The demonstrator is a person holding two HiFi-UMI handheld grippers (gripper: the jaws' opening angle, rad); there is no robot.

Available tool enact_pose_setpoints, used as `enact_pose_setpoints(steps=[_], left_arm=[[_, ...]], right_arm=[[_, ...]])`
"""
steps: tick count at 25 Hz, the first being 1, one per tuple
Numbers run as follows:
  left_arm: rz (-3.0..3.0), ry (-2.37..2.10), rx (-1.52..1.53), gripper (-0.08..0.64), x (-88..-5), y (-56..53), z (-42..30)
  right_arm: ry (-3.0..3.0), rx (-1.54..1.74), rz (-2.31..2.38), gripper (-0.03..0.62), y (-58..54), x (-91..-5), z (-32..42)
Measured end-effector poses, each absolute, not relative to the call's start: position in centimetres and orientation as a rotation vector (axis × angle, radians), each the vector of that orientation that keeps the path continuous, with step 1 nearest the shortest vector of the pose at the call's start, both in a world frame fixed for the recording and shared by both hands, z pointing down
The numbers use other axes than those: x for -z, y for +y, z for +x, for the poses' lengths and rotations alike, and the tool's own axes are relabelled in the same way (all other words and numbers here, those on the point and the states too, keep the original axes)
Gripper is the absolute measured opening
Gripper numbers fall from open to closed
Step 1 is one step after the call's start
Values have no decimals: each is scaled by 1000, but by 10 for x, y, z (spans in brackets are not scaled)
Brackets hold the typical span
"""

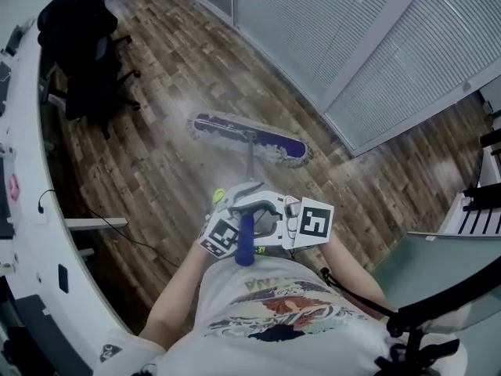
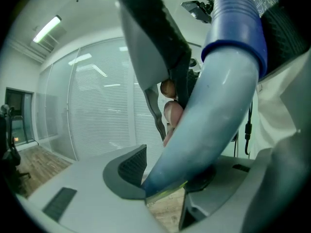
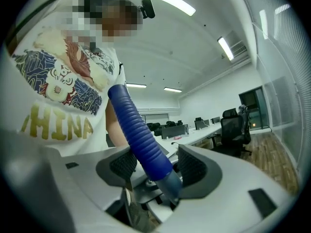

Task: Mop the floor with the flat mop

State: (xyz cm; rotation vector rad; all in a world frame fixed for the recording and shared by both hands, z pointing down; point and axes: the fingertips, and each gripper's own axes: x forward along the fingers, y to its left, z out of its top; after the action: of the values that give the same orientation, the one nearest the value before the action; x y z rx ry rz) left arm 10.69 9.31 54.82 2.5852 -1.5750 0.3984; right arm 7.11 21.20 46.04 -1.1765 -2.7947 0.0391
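The flat mop lies with its purple, fringed head [image 1: 249,138] on the wood floor [image 1: 164,171] ahead of me. Its thin shaft runs back to a blue ribbed grip [image 1: 245,245] at my chest. Both grippers meet on that handle: my left gripper [image 1: 236,210] comes in from the left and my right gripper [image 1: 270,218] from the right. In the left gripper view the pale handle [image 2: 214,115] crosses between the jaws of the left gripper [image 2: 167,178], and the pads close on it. In the right gripper view the blue grip [image 3: 143,140] sits in the right gripper [image 3: 158,166].
A black office chair [image 1: 82,49] draped with dark clothing stands at the far left, beside a long curved white desk [image 1: 31,210]. A cable [image 1: 117,227] trails on the floor near the desk. A glass wall with blinds [image 1: 352,37] runs behind the mop. A glass tabletop [image 1: 438,265] is at my right.
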Motion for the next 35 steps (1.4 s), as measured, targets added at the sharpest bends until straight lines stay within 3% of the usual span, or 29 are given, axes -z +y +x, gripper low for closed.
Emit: enact_pose_setpoints(steps=[11, 21, 27, 35], left_arm=[[2531, -1650, -395, 137, -559, 100, 158], [2459, -1759, -361, 137, -559, 52, 118], [2438, -1769, -338, 137, -564, -4, 63], [2411, -1781, -301, 135, -555, -119, -58]], right_arm=[[-2749, -75, -1311, 250, 220, -468, 130], [-2688, -102, -1408, 247, 173, -464, 103], [-2645, -84, -1462, 247, 120, -473, 48], [-2612, -118, -1470, 245, 5, -461, -77]])
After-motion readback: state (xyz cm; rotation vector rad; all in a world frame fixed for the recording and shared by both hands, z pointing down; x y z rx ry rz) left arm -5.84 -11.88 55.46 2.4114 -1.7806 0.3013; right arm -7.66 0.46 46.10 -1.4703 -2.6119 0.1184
